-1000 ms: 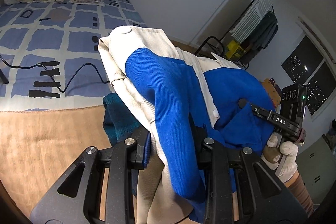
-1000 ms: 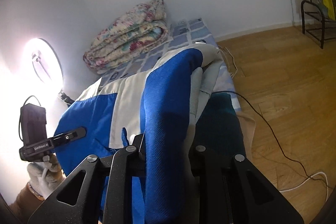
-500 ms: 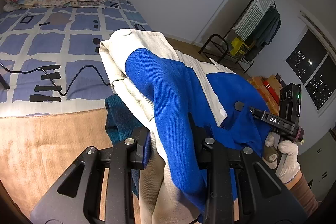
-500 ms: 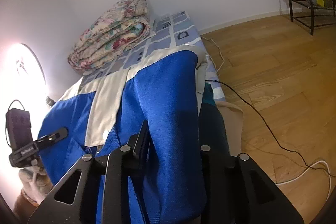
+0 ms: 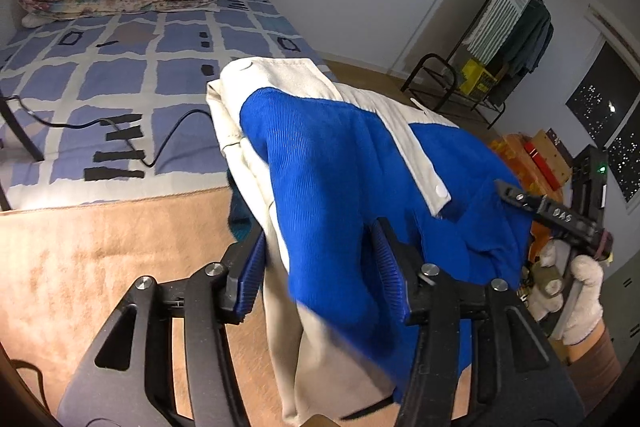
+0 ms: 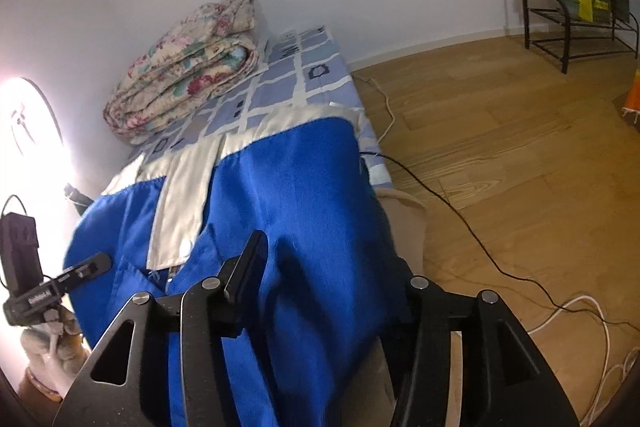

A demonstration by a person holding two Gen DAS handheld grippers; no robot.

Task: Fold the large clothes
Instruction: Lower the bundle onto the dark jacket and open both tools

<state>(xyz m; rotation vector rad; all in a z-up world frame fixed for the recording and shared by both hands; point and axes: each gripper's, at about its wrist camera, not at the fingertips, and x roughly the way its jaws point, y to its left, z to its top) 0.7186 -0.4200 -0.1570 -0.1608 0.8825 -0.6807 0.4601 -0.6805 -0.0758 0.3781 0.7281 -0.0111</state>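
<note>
Both jaws are opening: we are letting go of the jacket (image 5: 320, 163), whose folded edge is lying loose between the pads of the left gripper (image 5: 320, 271) and the right gripper (image 6: 324, 283). Neither pair is pressing on the cloth now. We are setting the jacket down at the near end of the bed (image 5: 120, 75), over its edge, blue front up with the cream placket (image 6: 180, 203) showing. We are judging one fold as done; the hem end is hanging unfolded, so more folding is probably remaining.
</note>
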